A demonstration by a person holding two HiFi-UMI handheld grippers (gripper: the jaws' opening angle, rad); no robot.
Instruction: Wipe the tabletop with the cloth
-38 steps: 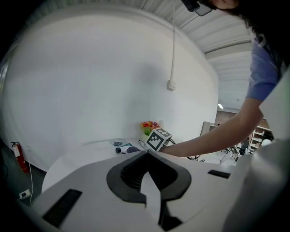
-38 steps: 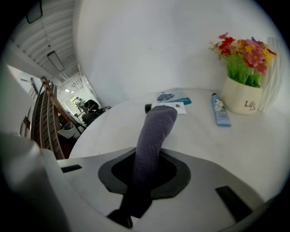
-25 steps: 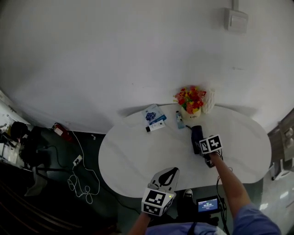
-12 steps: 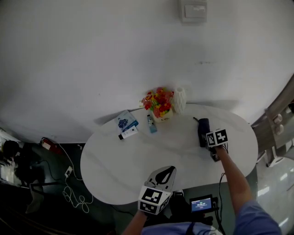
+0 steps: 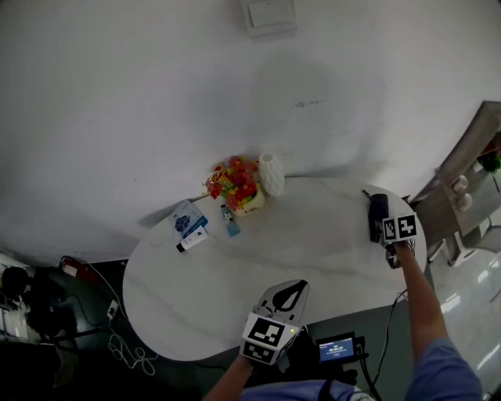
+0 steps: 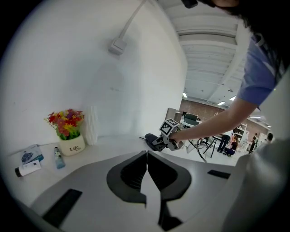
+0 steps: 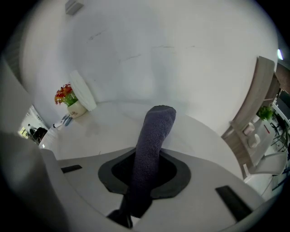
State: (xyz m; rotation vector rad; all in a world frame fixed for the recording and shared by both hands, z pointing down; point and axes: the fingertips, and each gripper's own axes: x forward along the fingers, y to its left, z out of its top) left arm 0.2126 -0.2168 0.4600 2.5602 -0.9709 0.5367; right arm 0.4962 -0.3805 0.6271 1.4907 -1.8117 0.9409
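The dark blue-grey knitted cloth (image 7: 153, 140), rolled into a thick bundle, is clamped between the jaws of the right hand-held gripper (image 7: 145, 174) and sticks out forward past them. It lies over the far right part of the white oval desk (image 5: 313, 251), close to that edge; whether it presses on the surface cannot be told. The person's arm reaches out to it from the near side. The left hand-held gripper (image 6: 146, 174) hangs at the near edge of the desk, its jaws closed together with nothing between them. At the far left side of the desk stand a white pot of red, orange and yellow flowers (image 5: 235, 186) and, just to its right, a white ribbed vase (image 5: 272, 174). A small blue tube (image 5: 228, 222) lies near the pot, and a blue-and-white packet (image 5: 186, 222) lies farther left. A white switch plate (image 5: 268, 14) sits on the wall beyond.
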